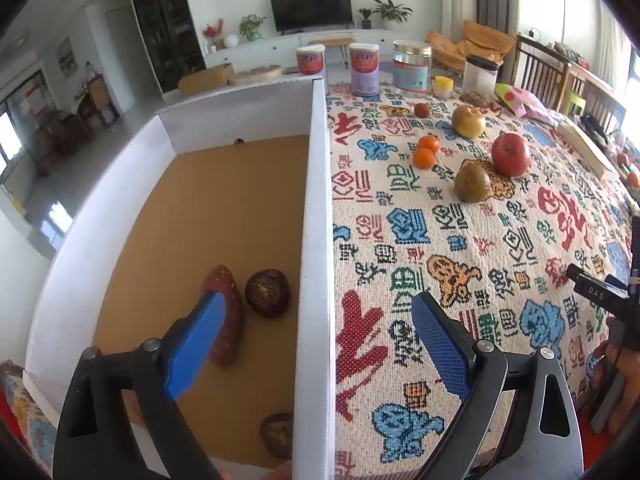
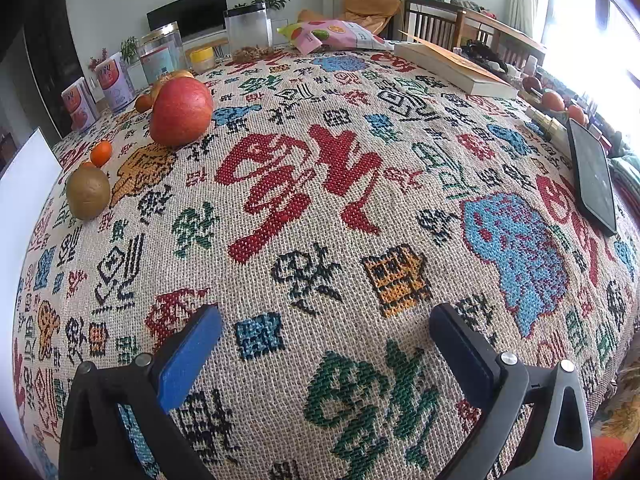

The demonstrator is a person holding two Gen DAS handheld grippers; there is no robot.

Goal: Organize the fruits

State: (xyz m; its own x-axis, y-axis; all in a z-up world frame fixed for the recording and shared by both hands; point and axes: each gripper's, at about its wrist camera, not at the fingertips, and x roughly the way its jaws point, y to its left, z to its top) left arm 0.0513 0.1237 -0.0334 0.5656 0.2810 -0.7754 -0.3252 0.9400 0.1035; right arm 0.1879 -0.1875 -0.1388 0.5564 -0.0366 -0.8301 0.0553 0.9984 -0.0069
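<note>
Now my left claw is wide open and holds nothing, astride the white box wall; three dark fruits lie inside. My right claw is also wide and empty over the patterned counter. Red apple and tangerines rest there. "DAS" is readable on the other tool.

Bright liv. rm, TV, chairs

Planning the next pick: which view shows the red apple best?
The right wrist view: the red apple is large and unobstructed on the tablecloth. The left wrist view shows it smaller and farther off, behind the brownish fruit.
</note>
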